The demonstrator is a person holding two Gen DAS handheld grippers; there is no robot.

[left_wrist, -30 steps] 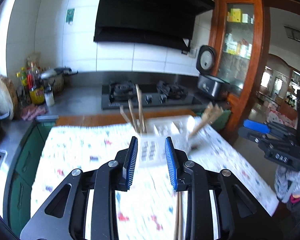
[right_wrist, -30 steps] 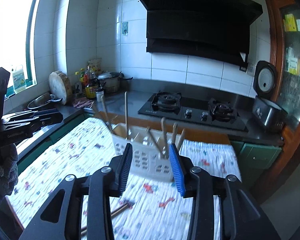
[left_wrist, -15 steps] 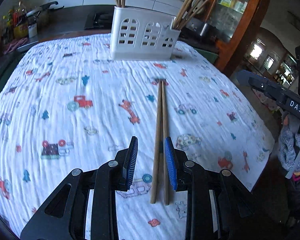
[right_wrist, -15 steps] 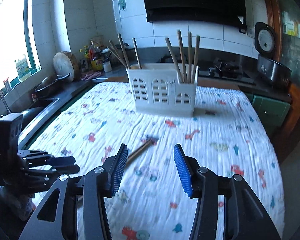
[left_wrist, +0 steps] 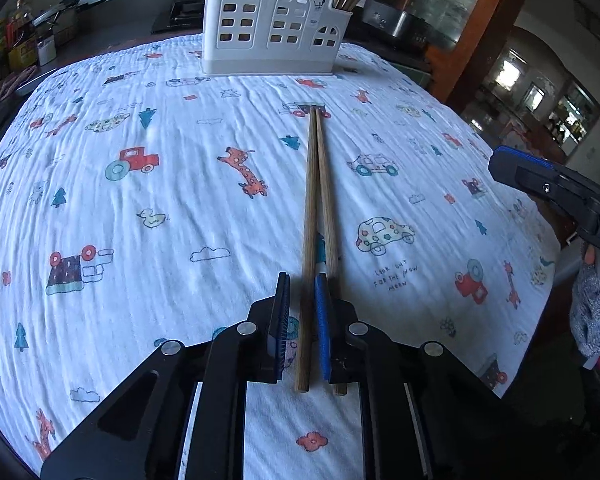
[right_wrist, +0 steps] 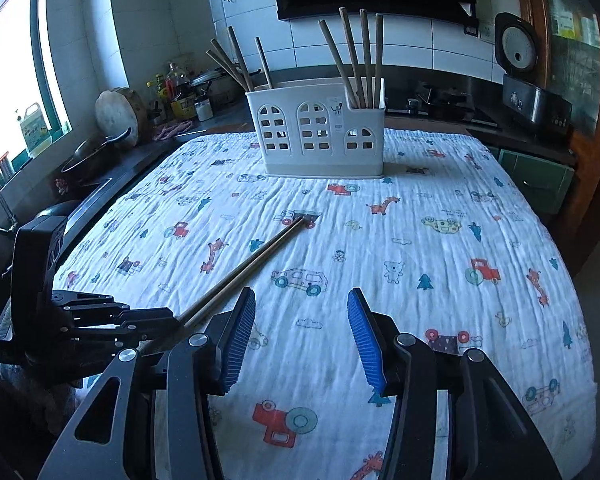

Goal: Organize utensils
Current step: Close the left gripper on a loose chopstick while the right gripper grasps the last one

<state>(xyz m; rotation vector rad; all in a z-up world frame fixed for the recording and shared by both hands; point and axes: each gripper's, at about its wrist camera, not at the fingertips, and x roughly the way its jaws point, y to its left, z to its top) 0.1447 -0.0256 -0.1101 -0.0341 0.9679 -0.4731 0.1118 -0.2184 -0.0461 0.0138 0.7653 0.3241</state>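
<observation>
Left tool [left_wrist: 302, 308] has just been closing, jaws now nearly together w/ one chopstick [left_wrist: 309, 240] of the pair between the pads; can't tell if both pads press it yet. Second chopstick [left_wrist: 327, 208] lies just outside the right pad, touching the first. Pair rests on the cloth-covered counter [left_wrist: 140, 208] near its front edge, tips toward the white utensil caddy [left_wrist: 272, 24] at the back edge. Right tool [right_wrist: 302, 336] jaws apart, empty, hovering over the cloth.

Risks: grip sits at the very butt end, so the stick may droop or pivot on lift; neighbour stick may get dragged or rolled; pads could snag the cloth.
</observation>
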